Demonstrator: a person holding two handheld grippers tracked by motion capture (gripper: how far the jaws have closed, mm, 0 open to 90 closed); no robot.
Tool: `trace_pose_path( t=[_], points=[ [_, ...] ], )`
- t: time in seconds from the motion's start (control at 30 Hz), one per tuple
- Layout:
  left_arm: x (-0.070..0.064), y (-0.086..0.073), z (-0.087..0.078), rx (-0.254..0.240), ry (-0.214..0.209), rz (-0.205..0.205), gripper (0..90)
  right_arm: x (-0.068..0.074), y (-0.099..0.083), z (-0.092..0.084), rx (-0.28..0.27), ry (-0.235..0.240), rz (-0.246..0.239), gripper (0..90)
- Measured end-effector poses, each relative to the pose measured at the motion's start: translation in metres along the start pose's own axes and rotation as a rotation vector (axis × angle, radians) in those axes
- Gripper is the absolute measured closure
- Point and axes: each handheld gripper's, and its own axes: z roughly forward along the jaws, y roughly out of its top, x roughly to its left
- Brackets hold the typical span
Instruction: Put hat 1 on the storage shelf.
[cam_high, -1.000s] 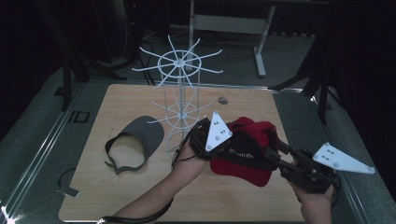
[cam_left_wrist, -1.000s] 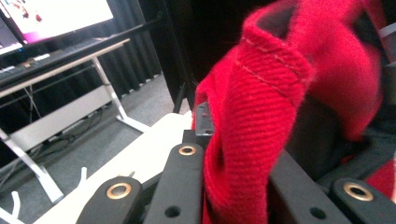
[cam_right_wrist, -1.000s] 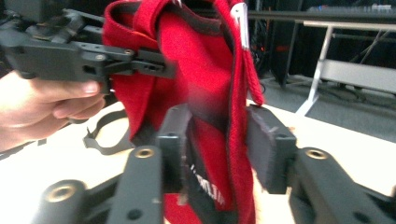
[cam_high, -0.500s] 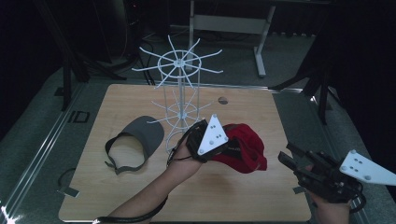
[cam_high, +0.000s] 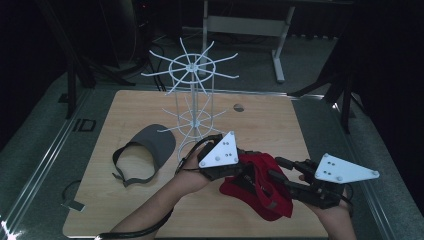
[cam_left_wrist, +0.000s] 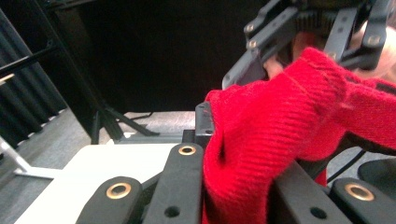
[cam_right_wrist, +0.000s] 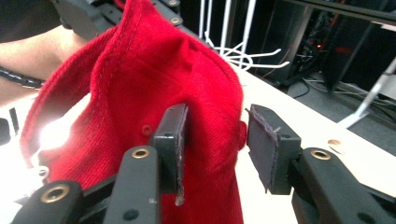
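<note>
A red knitted cap (cam_high: 260, 192) hangs just above the wooden table (cam_high: 280, 125), near its front edge. My left gripper (cam_high: 246, 172) comes in from the left and is shut on a fold of the red cap (cam_left_wrist: 261, 135). My right gripper (cam_high: 276, 170) reaches in from the right. In the right gripper view its jaws (cam_right_wrist: 217, 135) stand apart around the cap's back panel (cam_right_wrist: 140, 84). One pad (cam_right_wrist: 176, 140) lies against the fabric, the other (cam_right_wrist: 261, 144) is just clear of it. The right gripper (cam_left_wrist: 299, 32) also appears beyond the cap in the left gripper view.
A white wire hat stand (cam_high: 192, 100) rises at the table's middle, close behind my left hand. A grey visor (cam_high: 150, 150) lies to its left. A small round mark (cam_high: 239, 106) sits behind the stand. Metal frame legs (cam_high: 277, 45) stand beyond the table.
My right gripper pulled away to the right and has come back to the cap, with its jaws now around the fabric. The left gripper kept its hold; the cap has shifted nearer the front edge.
</note>
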Motion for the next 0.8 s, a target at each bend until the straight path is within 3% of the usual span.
trace_pose_path(
  t=[0.03,0.1,0.17,0.23,0.57,0.8],
  points=[
    [0.0,0.0,0.0,0.0,0.0,0.0,86.4,0.0,0.0,0.0,0.0,0.0,0.0,58.8],
    [0.002,-0.001,0.0,-0.005,-0.015,-0.027,86.4,0.003,0.0,0.003,0.014,0.017,-0.017,70.4],
    [0.002,-0.002,0.001,0.003,-0.01,-0.019,86.4,0.001,0.0,0.003,0.006,0.035,0.0,81.0],
    [0.003,-0.003,0.0,0.006,-0.006,-0.018,86.3,0.001,0.0,0.001,-0.008,0.051,-0.004,82.2],
    [0.006,-0.007,-0.001,0.009,-0.001,-0.021,84.3,-0.001,0.003,-0.002,-0.04,-0.006,0.048,82.7],
    [0.004,-0.007,-0.003,0.043,0.023,-0.021,54.3,-0.007,0.006,-0.012,-0.085,-0.057,0.09,82.7]
  ],
)
